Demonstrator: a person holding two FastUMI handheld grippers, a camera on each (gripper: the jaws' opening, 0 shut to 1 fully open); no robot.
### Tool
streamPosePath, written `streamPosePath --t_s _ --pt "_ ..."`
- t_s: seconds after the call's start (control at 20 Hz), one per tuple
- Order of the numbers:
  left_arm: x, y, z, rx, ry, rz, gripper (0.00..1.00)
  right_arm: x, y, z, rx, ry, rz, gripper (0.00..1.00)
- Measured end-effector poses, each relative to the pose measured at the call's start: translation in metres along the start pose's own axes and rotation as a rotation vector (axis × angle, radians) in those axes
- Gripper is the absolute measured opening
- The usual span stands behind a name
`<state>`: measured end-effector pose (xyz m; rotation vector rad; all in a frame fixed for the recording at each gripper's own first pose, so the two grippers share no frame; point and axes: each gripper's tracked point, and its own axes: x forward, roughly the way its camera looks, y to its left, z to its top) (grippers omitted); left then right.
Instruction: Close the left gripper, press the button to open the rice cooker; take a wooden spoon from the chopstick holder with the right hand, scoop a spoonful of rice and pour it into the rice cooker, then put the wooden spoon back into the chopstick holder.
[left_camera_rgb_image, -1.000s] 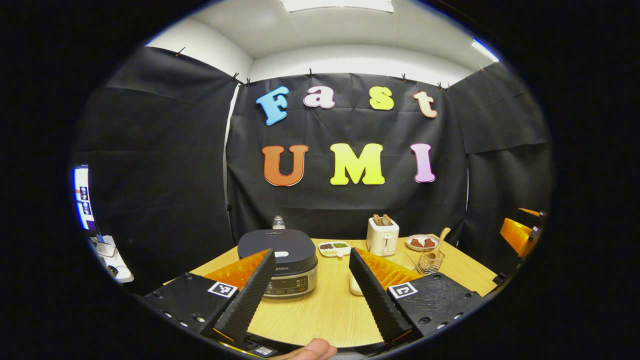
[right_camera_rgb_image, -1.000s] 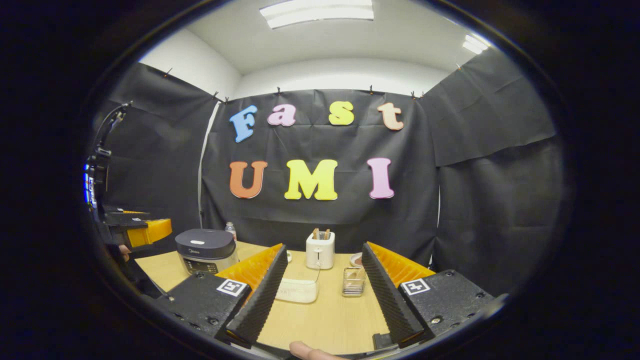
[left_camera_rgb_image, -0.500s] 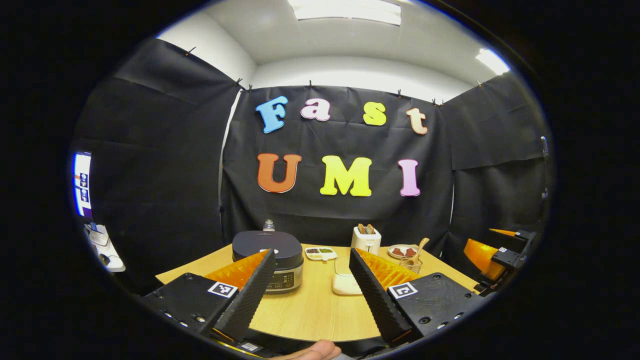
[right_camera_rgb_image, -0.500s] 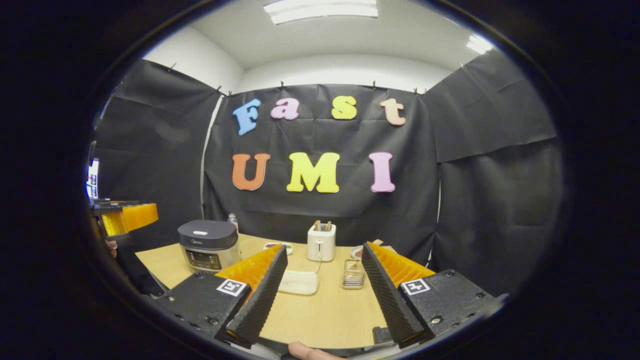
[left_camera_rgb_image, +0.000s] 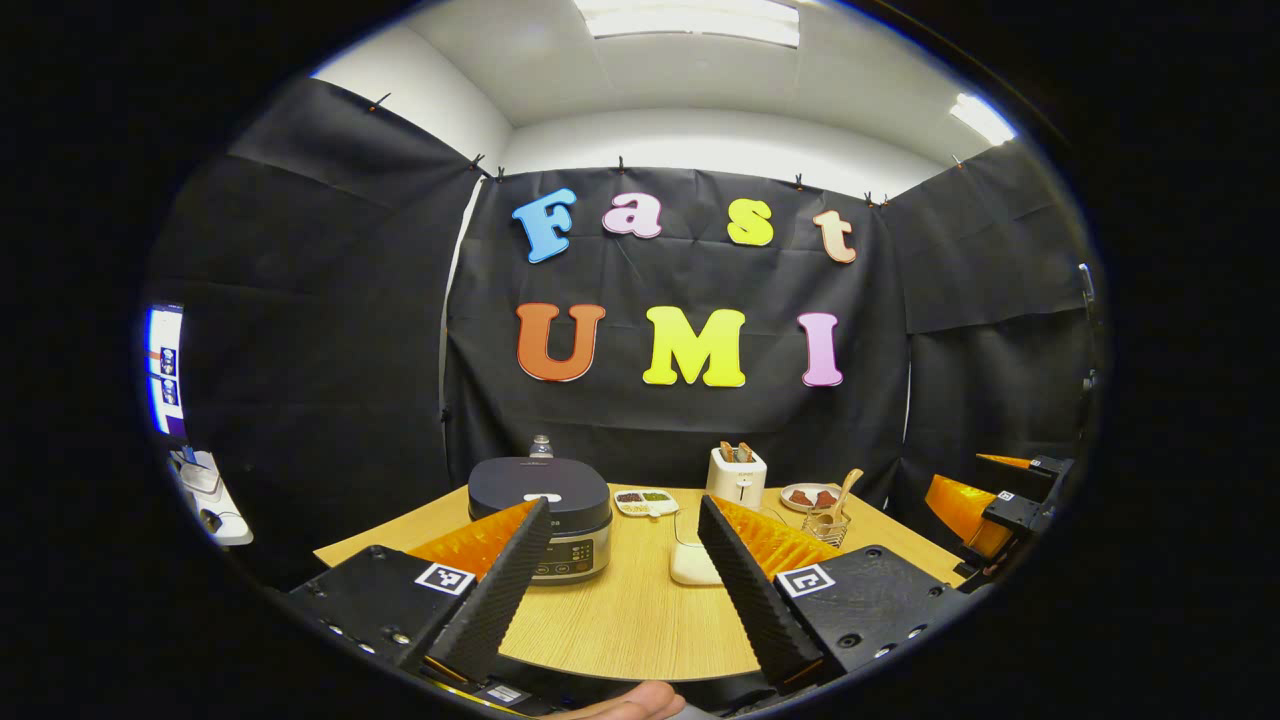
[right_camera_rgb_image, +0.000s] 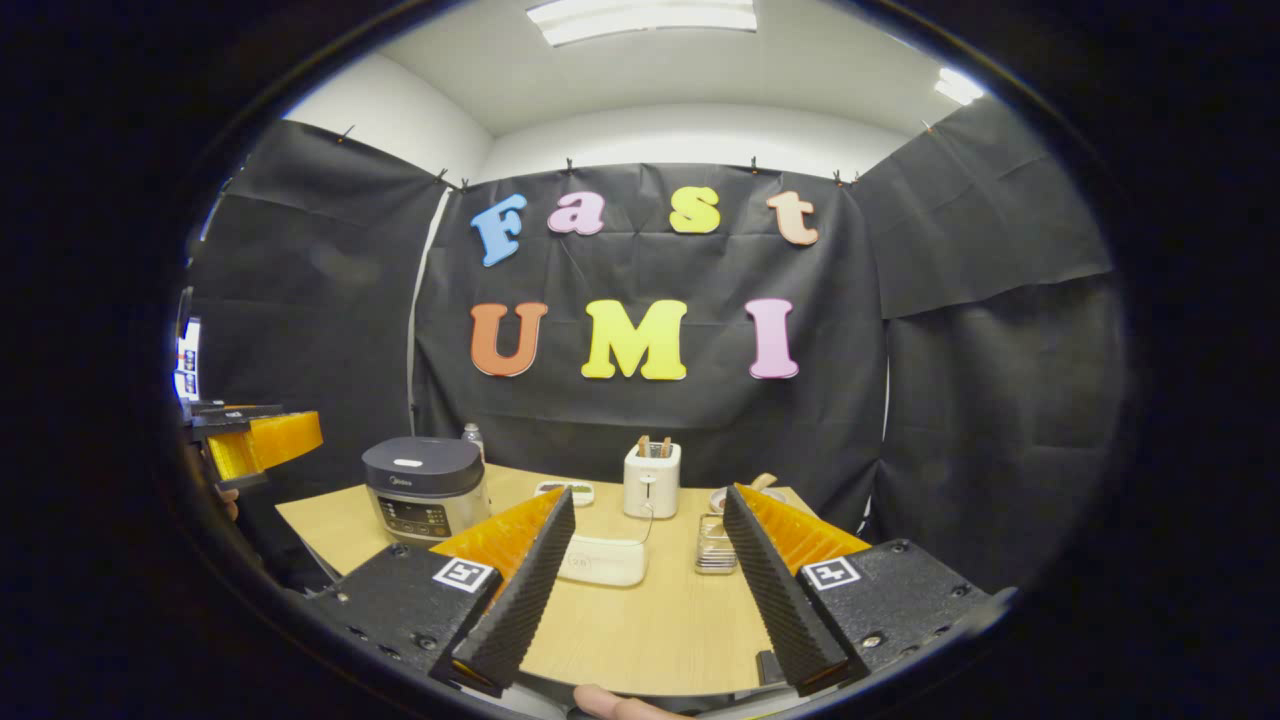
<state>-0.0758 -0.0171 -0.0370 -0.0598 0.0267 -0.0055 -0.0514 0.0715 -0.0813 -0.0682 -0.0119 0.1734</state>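
2 grippers: left gripper (left_camera_rgb_image: 612, 575) and right gripper (right_camera_rgb_image: 640, 580) both spread wide, holding nothing.
Change: both drew back from the table (left_camera_rgb_image: 630, 630) over the last second; pressing hasn't begun.
Rice cooker (left_camera_rgb_image: 545, 505): lid down, well ahead.
Wooden spoon (left_camera_rgb_image: 840, 493): apparently standing in chopstick holder (left_camera_rgb_image: 826, 527).
Pose: both level above the near edge.

Recording booth, black cloth walls (left_camera_rgb_image: 330, 330), wooden table (right_camera_rgb_image: 660, 620)
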Motion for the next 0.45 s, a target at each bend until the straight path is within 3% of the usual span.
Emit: streamPosePath --t_s 0.35,0.45 --pt "-0.0003 -0.0089 0.0011 0.023 0.001 -0.027 0.94 0.0000 -0.0023 -0.0016 0.011 -0.004 0.000 0.97" --pt "0.0002 -0.0085 0.0012 0.030 0.002 -0.025 0.94 0.0005 -0.0028 -0.0033 0.015 -0.002 0.000 0.92"
